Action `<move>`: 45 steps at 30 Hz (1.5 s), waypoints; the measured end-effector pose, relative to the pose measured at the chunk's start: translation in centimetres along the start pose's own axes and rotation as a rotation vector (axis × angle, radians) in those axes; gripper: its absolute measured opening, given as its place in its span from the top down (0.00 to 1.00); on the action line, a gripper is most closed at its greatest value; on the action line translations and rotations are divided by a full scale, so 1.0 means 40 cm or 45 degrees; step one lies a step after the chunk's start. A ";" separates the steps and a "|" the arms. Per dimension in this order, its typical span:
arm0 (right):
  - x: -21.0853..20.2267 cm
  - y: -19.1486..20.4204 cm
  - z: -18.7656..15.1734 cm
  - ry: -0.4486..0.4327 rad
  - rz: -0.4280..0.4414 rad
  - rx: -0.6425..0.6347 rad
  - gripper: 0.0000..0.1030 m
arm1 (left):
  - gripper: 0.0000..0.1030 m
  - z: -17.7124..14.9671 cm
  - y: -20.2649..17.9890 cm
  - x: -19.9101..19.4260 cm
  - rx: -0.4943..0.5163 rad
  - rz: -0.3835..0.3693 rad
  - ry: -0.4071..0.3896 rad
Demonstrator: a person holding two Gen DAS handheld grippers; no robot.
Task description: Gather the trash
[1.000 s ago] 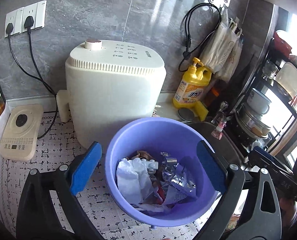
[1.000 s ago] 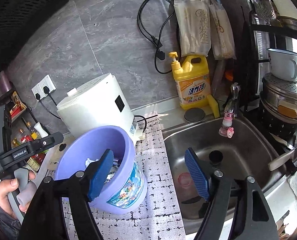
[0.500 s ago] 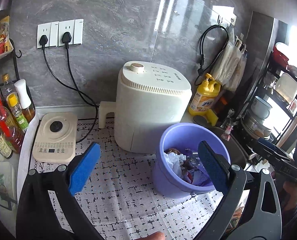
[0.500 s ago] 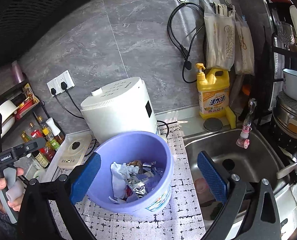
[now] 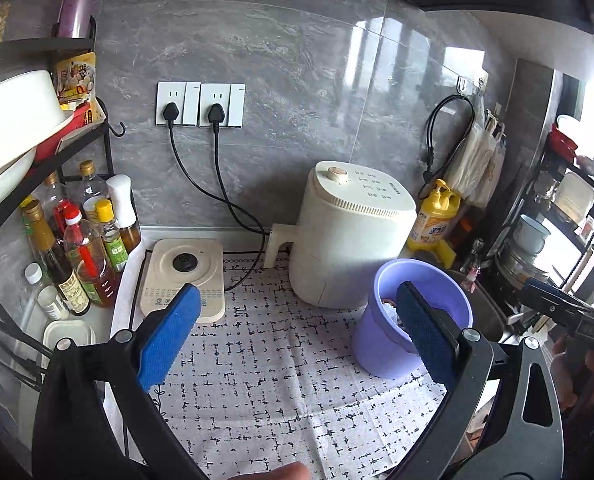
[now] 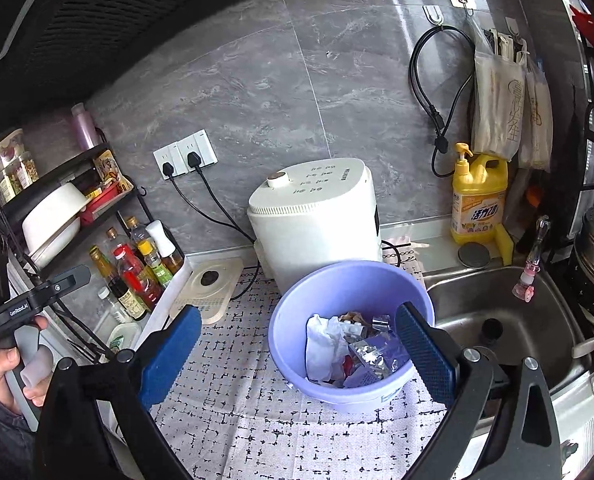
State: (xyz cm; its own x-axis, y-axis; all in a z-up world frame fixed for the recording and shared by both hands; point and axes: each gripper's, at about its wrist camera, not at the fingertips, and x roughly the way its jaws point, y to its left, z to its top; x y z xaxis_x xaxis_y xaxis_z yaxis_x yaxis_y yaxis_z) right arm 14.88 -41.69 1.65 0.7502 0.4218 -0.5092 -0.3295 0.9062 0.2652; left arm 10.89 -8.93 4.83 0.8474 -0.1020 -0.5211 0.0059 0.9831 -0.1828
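Purple bucket [image 6: 349,336] of trash [image 6: 349,348] is showing fully only rightward; we are holding both grippers [image 5: 297,344] [image 6: 293,356] spread empty, sink [image 6: 509,320] at three o'clock.

— What colour is that bucket [image 6: 351,294] showing?
— Lilac, and holding white paper [image 6: 324,344] and silver foil [image 6: 371,356].
— And the mat [image 5: 281,368]?
— It's wearing a white ground with broken black lines.
— The pads [image 6: 171,354]?
— Showing blue on black frames — same on the other pair [image 5: 168,336].
— Anything brighter?
— A yellow detergent bottle [image 6: 479,196] is standing out against the grey marbled wall [image 6: 281,92], beside a cream appliance [image 6: 317,216].
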 end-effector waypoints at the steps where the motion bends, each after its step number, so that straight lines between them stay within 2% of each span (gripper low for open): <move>1: -0.005 0.013 -0.002 0.007 0.012 0.002 0.08 | 0.06 -0.004 0.011 -0.016 -0.001 0.009 -0.007; 10: -0.036 0.115 -0.033 0.040 0.045 -0.043 0.08 | 0.06 -0.057 0.089 -0.146 -0.036 0.071 -0.046; 22: -0.058 0.195 -0.100 0.035 0.107 -0.106 0.08 | 0.06 -0.124 0.107 -0.280 -0.029 0.123 -0.098; 29: -0.072 0.211 -0.114 0.024 0.115 -0.121 0.08 | 0.06 -0.136 0.098 -0.311 -0.020 0.126 -0.116; 45: -0.061 0.195 -0.112 0.043 0.082 -0.157 0.08 | 0.06 -0.142 0.073 -0.309 -0.031 0.103 -0.148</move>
State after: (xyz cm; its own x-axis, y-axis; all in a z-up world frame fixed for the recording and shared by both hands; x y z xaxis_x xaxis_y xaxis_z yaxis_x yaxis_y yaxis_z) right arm 7.91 -35.53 1.28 0.7063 0.4780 -0.5221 -0.4458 0.8733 0.1965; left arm -2.58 -5.65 6.01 0.9005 -0.0027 -0.4349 -0.0766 0.9834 -0.1646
